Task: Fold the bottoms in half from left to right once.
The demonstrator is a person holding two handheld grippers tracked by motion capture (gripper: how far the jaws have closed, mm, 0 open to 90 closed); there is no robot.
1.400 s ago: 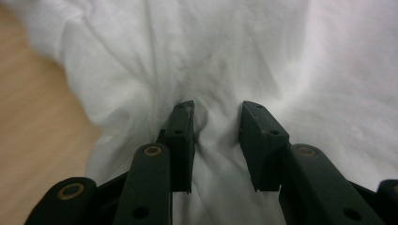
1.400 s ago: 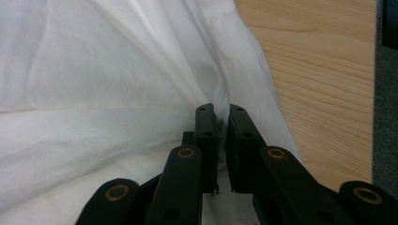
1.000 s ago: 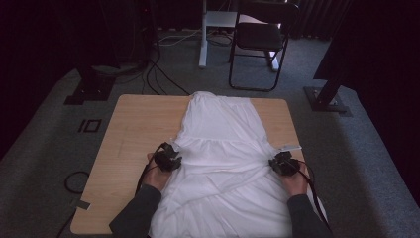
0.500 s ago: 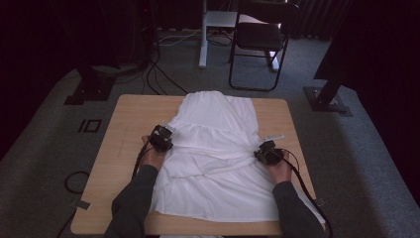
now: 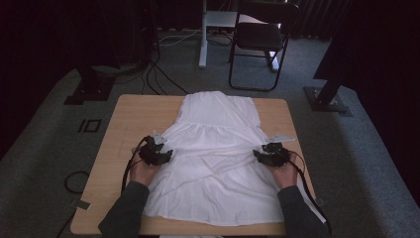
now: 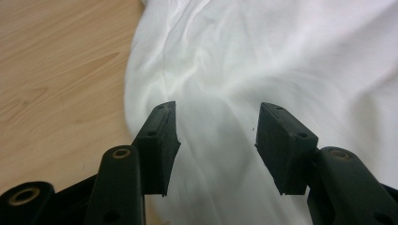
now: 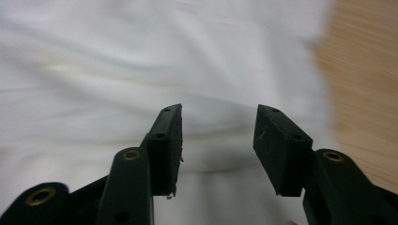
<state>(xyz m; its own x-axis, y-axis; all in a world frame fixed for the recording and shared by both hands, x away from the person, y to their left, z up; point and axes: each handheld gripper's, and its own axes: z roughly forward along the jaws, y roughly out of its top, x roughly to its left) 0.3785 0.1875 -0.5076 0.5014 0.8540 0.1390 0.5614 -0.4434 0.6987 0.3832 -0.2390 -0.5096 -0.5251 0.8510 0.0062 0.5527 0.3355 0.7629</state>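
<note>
A white dress (image 5: pixel 215 148) lies flat along the wooden table (image 5: pixel 129 119), its narrow top at the far end and its hem near the front edge. Folds cross at its middle. My left gripper (image 5: pixel 156 153) hovers at the dress's left edge and my right gripper (image 5: pixel 270 154) at its right edge. Both have just been opening their jaws. In the left gripper view, the left gripper (image 6: pixel 216 140) stands open over the white cloth (image 6: pixel 263 56) with nothing pinched. In the right gripper view, the right gripper (image 7: pixel 217 145) is open above the cloth (image 7: pixel 141 56) in the same way.
Bare table wood (image 6: pixel 51 70) shows left of the dress and a narrow strip (image 7: pixel 366 93) to its right. Beyond the table stand a black chair (image 5: pixel 260 39), a white post (image 5: pixel 203 34), dark stand bases (image 5: pixel 91 89) and floor cables (image 5: pixel 158 74).
The dress, which hung over the table's near edge, now lies wholly on the table. Both grippers carried cloth forward, then let go and drew back slightly with jaws open.
</note>
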